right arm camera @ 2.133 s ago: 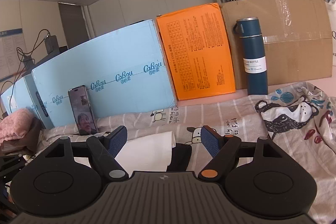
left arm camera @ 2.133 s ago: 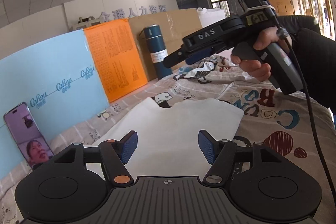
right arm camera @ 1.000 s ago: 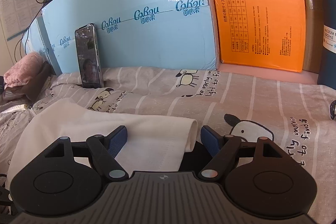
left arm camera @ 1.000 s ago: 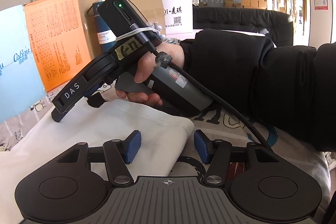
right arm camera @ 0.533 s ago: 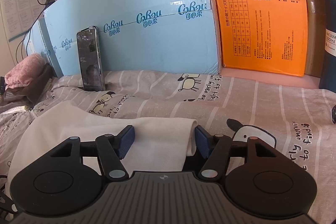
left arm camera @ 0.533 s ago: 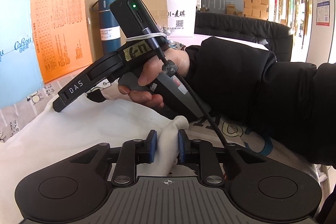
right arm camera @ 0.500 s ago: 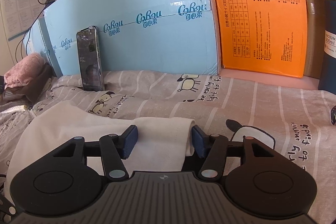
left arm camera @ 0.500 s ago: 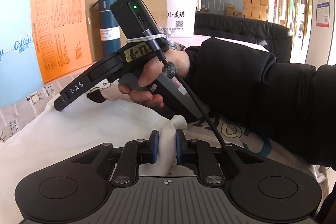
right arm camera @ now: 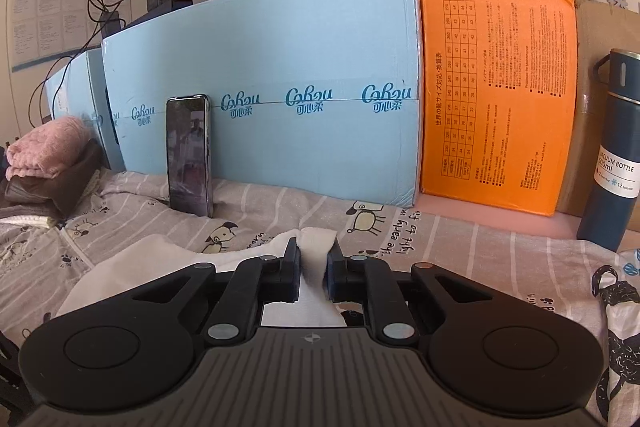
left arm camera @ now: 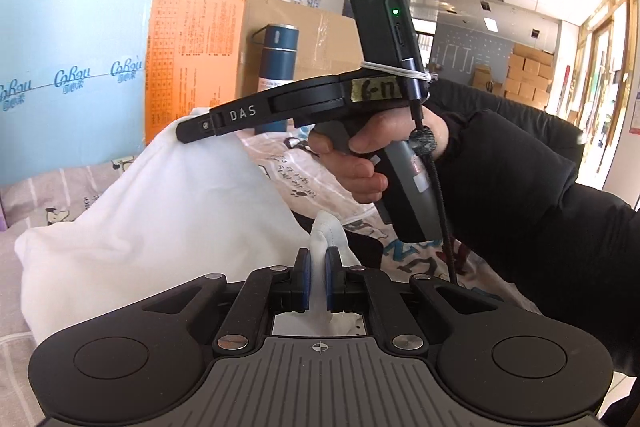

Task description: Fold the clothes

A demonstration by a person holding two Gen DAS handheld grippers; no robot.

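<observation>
A white garment (left arm camera: 160,219) lies on the patterned bedsheet (right arm camera: 440,247), with one edge lifted off it. My left gripper (left arm camera: 316,259) has its blue pads pressed on a bunched corner of this garment, and the jaws are closing the last bit. In the left wrist view my right gripper (left arm camera: 192,129) is held higher, above and beyond the left one, with white cloth hanging from its tip. The right wrist view shows my right gripper (right arm camera: 313,255) closing, its pads squeezing a fold of the white garment (right arm camera: 132,267). A hand (left arm camera: 360,163) in a black sleeve holds it.
A blue box (right arm camera: 260,107), an orange box (right arm camera: 496,99) and brown cardboard stand along the back. A phone (right arm camera: 189,155) leans on the blue box. A blue vacuum bottle (right arm camera: 612,155) stands at the right, folded pink cloth (right arm camera: 44,147) at the left, a printed garment (right arm camera: 616,299) nearby.
Both grippers went from open around the garment's edge to shut on it. Both then rose, pulling the white cloth up off the bed.
</observation>
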